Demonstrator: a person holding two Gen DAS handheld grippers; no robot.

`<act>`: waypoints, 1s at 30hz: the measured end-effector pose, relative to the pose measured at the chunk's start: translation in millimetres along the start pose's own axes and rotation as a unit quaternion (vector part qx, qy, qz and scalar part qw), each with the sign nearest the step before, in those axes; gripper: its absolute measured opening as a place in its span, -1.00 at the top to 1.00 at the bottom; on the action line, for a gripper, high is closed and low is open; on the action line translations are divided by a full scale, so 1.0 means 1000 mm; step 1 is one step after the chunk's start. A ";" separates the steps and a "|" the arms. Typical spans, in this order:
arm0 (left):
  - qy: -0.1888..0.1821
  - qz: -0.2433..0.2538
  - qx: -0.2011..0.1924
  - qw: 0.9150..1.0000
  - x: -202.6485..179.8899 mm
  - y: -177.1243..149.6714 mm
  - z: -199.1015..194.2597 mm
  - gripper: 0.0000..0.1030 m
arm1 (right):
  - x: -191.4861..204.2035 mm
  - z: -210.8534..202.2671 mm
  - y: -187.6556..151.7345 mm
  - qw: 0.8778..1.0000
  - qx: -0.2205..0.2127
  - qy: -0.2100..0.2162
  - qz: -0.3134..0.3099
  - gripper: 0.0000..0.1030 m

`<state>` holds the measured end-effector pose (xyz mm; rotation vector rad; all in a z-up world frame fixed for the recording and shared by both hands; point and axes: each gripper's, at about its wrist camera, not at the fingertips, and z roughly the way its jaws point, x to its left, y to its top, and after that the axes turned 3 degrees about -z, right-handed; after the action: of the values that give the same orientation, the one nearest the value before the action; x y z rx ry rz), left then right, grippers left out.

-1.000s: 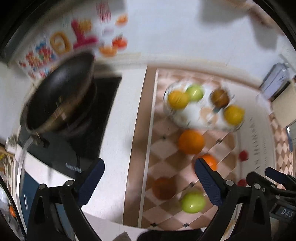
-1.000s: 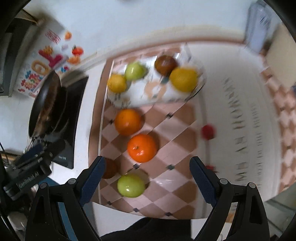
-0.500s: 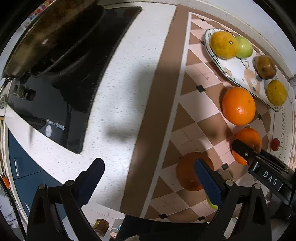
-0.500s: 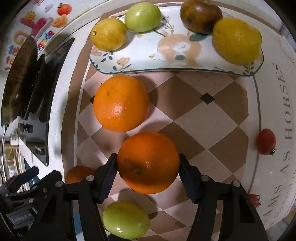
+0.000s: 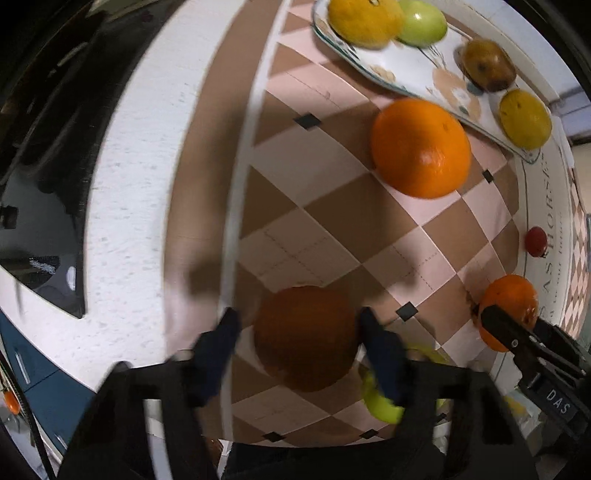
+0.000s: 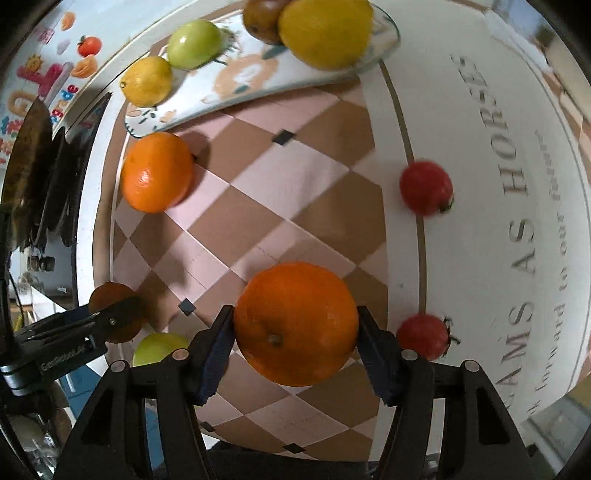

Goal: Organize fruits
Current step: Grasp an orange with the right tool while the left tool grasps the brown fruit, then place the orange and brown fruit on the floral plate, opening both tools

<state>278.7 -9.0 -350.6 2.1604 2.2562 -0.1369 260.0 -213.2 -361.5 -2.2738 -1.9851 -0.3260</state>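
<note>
- Progress: the plate (image 6: 280, 79) at the far edge of the checked mat (image 6: 266, 206) carries four fruits: a small yellow fruit (image 6: 147, 82), a green fruit (image 6: 194, 43), a brown fruit (image 6: 263, 18) and a large yellow fruit (image 6: 325, 31). That portion is judged done.
- Outstanding: a loose orange (image 6: 157, 171) sits on the mat just beside the plate's near rim. A green fruit (image 6: 159, 349) lies at the mat's near edge. Two small red fruits (image 6: 425, 187) (image 6: 423, 336) rest along the mat's right border. With two more fruits at the grippers, the task is judged under halfway.
- Left gripper (image 5: 301, 332): the jaws stand at medium width, one on each side of a dark orange fruit (image 5: 304, 338). The picture is blurred here. A narrow gap appears on the left finger's side, so firm contact cannot be confirmed. The fruit appears to rest on the mat.
- Right gripper (image 6: 295, 334): the jaws stand fairly wide, and both pads (image 6: 218, 345) press the flanks of a bright orange (image 6: 295, 323). The grasp is judged secure. Whether the fruit is clear of the mat cannot be told.
</note>
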 end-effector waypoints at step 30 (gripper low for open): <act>-0.038 0.068 -0.129 0.989 -0.068 0.099 -0.126 -0.01 | 0.007 -0.059 0.087 0.989 -0.118 0.085 0.008 -0.27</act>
<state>386.8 -63.4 -226.0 2.1225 1.9557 0.0704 341.0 -232.1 -297.6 -2.3018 -1.9324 -0.7625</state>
